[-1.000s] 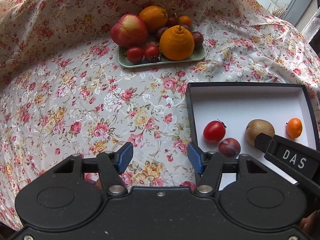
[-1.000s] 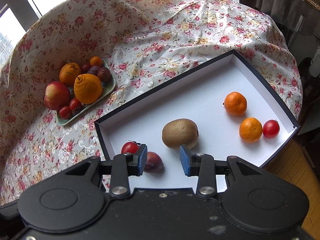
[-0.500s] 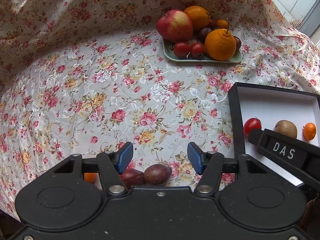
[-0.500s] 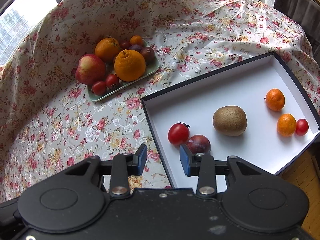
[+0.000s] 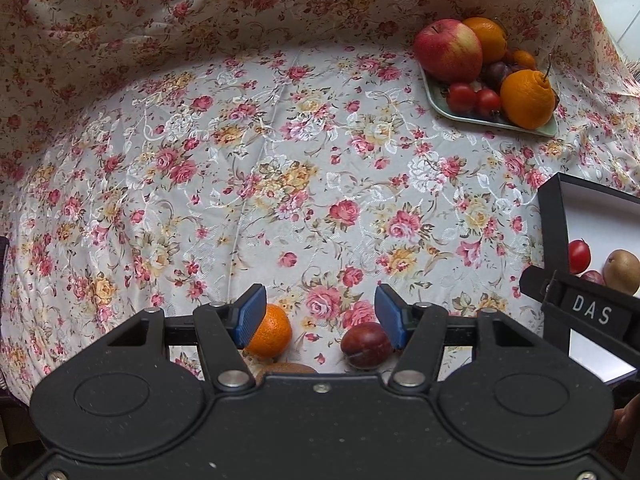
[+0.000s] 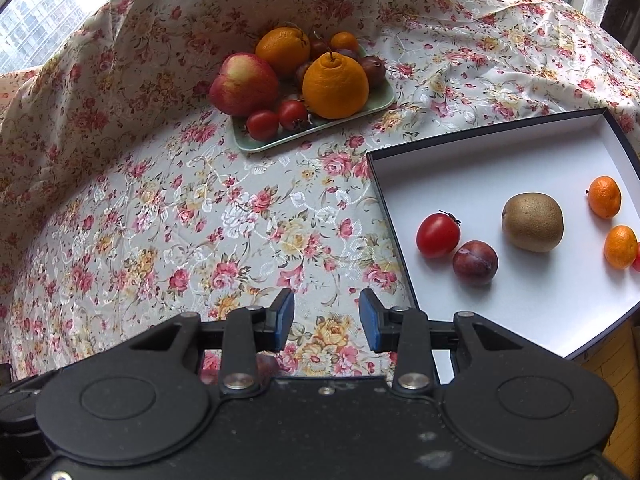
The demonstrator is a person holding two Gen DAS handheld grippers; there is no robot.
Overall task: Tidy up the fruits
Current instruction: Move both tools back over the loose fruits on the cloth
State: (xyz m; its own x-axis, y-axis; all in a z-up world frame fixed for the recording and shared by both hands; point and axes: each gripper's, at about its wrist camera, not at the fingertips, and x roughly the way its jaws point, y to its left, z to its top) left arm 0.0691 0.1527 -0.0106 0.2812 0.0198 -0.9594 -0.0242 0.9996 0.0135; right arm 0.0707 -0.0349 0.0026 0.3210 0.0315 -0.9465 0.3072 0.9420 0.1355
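My left gripper (image 5: 320, 318) is open and empty above the floral cloth. Under it lie a small mandarin (image 5: 270, 332), a dark plum (image 5: 366, 344) and a brown kiwi (image 5: 286, 370), mostly hidden by the gripper body. My right gripper (image 6: 326, 320) is open and empty over the cloth, left of the black box (image 6: 390, 216). The box holds a tomato (image 6: 438, 235), a plum (image 6: 475, 262), a kiwi (image 6: 533, 222) and two mandarins (image 6: 605, 197). A green tray (image 6: 256, 145) at the back carries an apple (image 6: 244, 84), oranges, tomatoes and plums.
The flowered tablecloth (image 5: 280, 184) covers the table and rises at the back. The right gripper's arm, marked DAS (image 5: 592, 314), crosses the right edge of the left wrist view. The box (image 5: 550, 216) sits at the table's right edge, with wooden floor (image 6: 616, 376) beyond.
Both grippers have swung left, away from the box. The loose mandarin, plum and kiwi on the cloth came into view under the left gripper. Both stay open.
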